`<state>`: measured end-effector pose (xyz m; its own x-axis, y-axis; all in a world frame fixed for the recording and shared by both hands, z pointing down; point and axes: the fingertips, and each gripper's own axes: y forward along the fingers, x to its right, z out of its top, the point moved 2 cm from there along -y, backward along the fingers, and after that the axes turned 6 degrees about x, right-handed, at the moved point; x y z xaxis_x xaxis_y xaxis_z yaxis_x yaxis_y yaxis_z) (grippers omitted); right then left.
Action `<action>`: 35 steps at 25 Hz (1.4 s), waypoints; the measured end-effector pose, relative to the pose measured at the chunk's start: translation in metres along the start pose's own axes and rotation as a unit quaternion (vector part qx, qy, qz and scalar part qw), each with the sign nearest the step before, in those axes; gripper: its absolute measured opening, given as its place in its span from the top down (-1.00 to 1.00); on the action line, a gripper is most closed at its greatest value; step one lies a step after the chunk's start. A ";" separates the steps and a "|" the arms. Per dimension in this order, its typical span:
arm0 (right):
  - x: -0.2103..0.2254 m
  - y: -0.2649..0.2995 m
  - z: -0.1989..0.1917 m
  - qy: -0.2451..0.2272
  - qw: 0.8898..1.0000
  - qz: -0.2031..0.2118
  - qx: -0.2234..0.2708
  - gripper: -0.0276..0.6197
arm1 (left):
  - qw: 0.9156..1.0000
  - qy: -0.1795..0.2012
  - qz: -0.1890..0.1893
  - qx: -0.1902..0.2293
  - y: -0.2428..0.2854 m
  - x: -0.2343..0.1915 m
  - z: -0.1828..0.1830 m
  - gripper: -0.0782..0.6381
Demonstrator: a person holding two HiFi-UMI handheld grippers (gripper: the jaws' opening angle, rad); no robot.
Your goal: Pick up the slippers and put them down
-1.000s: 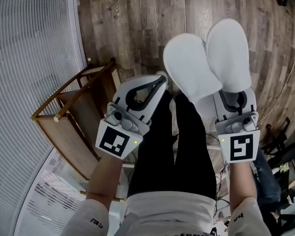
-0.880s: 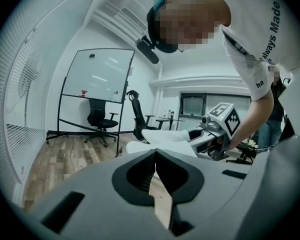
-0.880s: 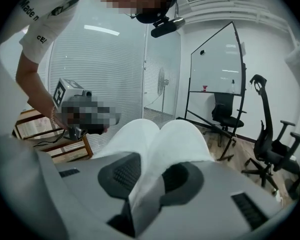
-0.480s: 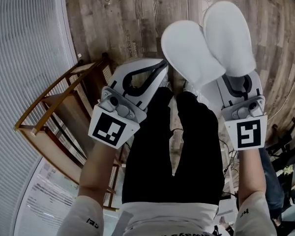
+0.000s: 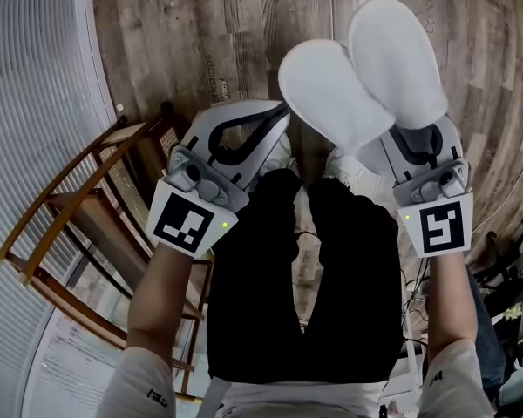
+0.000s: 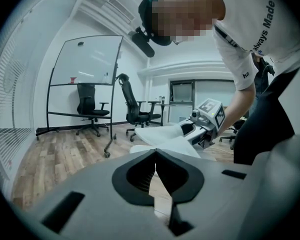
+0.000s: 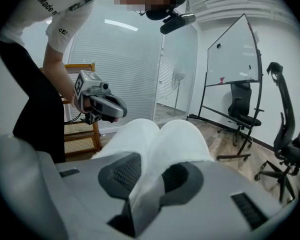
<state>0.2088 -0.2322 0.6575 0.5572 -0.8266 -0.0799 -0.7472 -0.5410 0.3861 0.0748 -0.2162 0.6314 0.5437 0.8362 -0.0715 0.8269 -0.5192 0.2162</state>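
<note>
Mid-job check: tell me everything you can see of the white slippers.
The white slippers look like plain, soft fabric with rounded toes. The two lie side by side, one overlapping the other, toes pointing away from the person, up off the wooden floor. Their heel ends are pinched together between the jaws of the right gripper. The left gripper is shut close beside them; whether it touches them cannot be told.
</note>
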 end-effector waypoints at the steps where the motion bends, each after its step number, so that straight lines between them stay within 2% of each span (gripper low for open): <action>1: 0.000 0.002 -0.007 0.001 1.000 0.002 -0.001 0.61 | 1.000 0.000 -0.001 0.000 0.002 0.000 -0.006 0.75; 14: 0.005 0.051 -0.136 -0.004 0.999 0.036 -0.028 0.61 | 1.000 0.019 -0.016 -0.010 0.050 -0.032 -0.116 0.75; 22: -0.003 0.081 -0.207 -0.019 0.997 0.067 -0.043 0.61 | 1.000 0.002 -0.008 -0.009 0.068 -0.047 -0.183 0.75; 25: -0.008 0.089 -0.233 -0.032 0.994 0.085 -0.053 0.61 | 1.000 0.008 -0.015 -0.009 0.075 -0.048 -0.206 0.75; 30: -0.017 0.107 -0.264 -0.053 0.991 0.111 -0.047 0.61 | 0.999 0.014 -0.032 -0.017 0.090 -0.045 -0.244 0.75; 35: -0.024 0.119 -0.293 -0.047 0.990 0.119 -0.053 0.61 | 0.999 0.000 -0.029 -0.040 0.100 -0.039 -0.282 0.75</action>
<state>0.2125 -0.2311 0.9745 0.3305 -0.9420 -0.0580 -0.8084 -0.3143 0.4976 0.0959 -0.2513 0.9302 0.4960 0.8641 -0.0858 0.8423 -0.4547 0.2895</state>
